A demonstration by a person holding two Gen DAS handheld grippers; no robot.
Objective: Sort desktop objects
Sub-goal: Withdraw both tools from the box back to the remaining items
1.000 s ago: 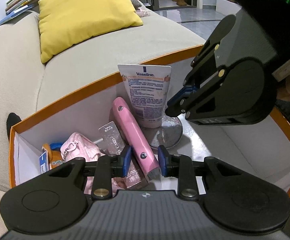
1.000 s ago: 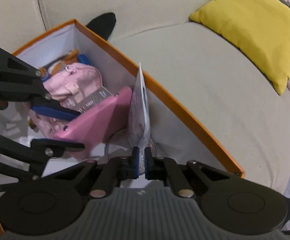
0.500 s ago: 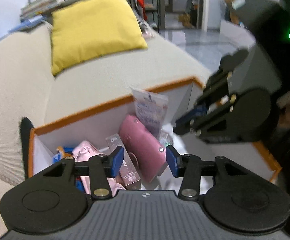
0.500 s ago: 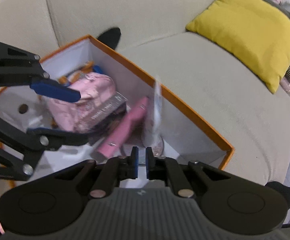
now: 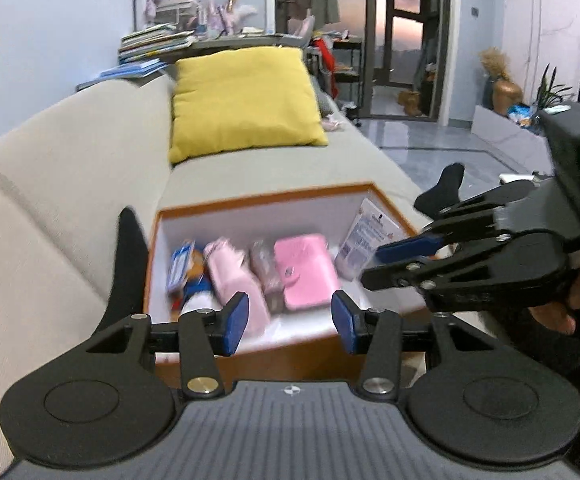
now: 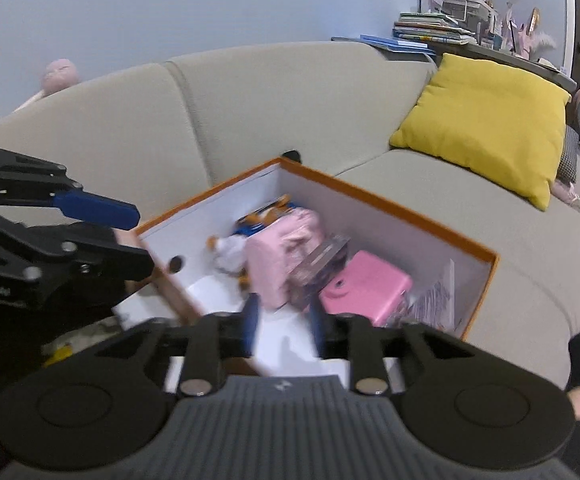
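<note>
Orange-rimmed box (image 5: 266, 196) with white inner walls, sitting on the seat of a beige sofa (image 5: 70, 184), open top toward both cameras. Inside, in a row from the left wrist view: a blue-and-orange packet (image 5: 180, 264) at the far left, a pale pink pouch (image 5: 230, 276) next, a clear pinkish wrapped item (image 5: 264, 268) leaning between that and a bright pink case (image 5: 303, 272), then a white tube with printed text (image 5: 363, 240) propped against the right-hand wall. Same contents from the right wrist view, blurred by motion: pouch (image 6: 286, 252), clear item (image 6: 321, 264), pink case (image 6: 363, 284), tube (image 6: 435, 296) tucked in the near right corner of the box (image 6: 389, 200). Left hand-held gripper (image 5: 288, 320) above the near edge of the box, blue pads spread wide, nothing between them. Right hand-held gripper (image 6: 284, 320) likewise held over the near edge, its 2 fingers parted and empty (edges smeared, so the exact gap stays unclear). Each tool visible from the other's camera: the right one (image 5: 405, 258) at the right side of the left view, hovering beside the tube's end of the box, the left one (image 6: 126, 236) at the left side of the right view. Yellow cushion (image 5: 242, 100) farther along the sofa, well apart from the box, with a stack of books (image 5: 154, 44) on the ledge behind the backrest.
</note>
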